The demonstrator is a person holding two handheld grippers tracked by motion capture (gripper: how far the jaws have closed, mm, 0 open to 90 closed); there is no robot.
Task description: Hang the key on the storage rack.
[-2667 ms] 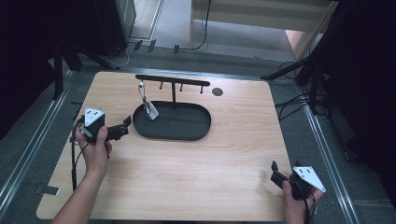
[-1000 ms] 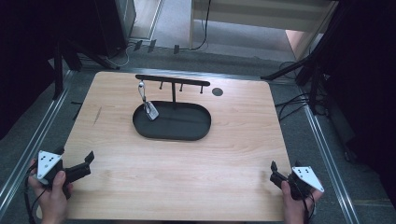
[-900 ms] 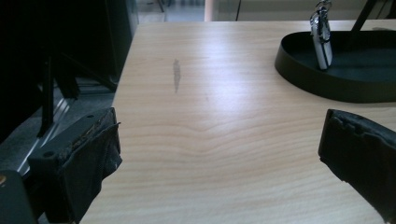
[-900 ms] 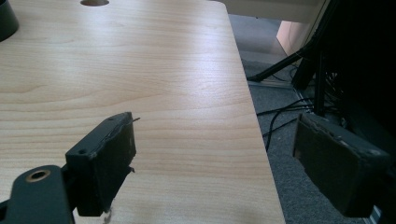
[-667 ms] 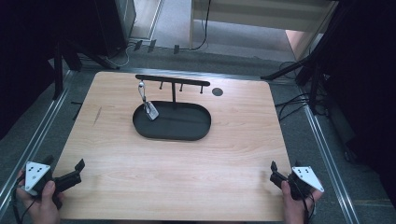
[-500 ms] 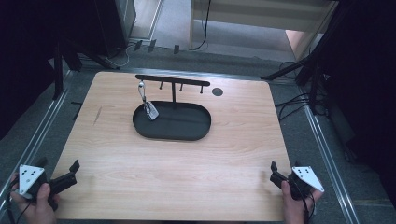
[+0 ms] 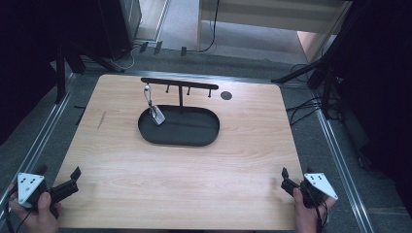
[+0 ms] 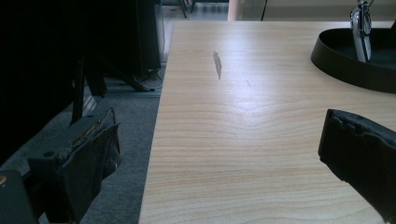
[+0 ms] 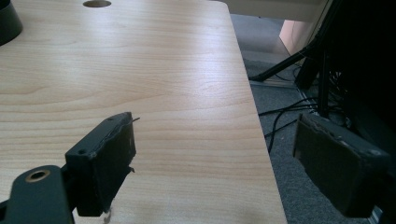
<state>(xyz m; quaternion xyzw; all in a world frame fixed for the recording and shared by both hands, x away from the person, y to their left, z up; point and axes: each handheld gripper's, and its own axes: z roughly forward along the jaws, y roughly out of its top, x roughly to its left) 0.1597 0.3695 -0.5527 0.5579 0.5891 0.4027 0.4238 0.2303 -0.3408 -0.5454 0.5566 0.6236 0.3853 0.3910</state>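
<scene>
While both grippers rest at the near corners of the table [image 7: 252,160], the work appears finished or paused. A carabiner with a small tag [image 7: 151,104] hangs from the left peg of a black hook rack [image 7: 180,83], which rises on a post from an oval black tray [image 7: 179,127] near the far middle of the table; the tag's lower end hangs over the tray's left part, though whether it touches the tray floor cannot be told. The rack's other pegs look bare. The left gripper [image 7: 73,179] sits at the near left corner, jaws spread wide with nothing between them; in the left gripper view one jaw is off the table edge over the floor, and the tray and hanging piece lie far ahead to the right. The right gripper [image 7: 284,177] is held at the near right corner, jaws likewise apart and empty, pointing up the table's right edge. Judged from this layout, the hanging step is done; nothing more lies on the table to hang.
</scene>
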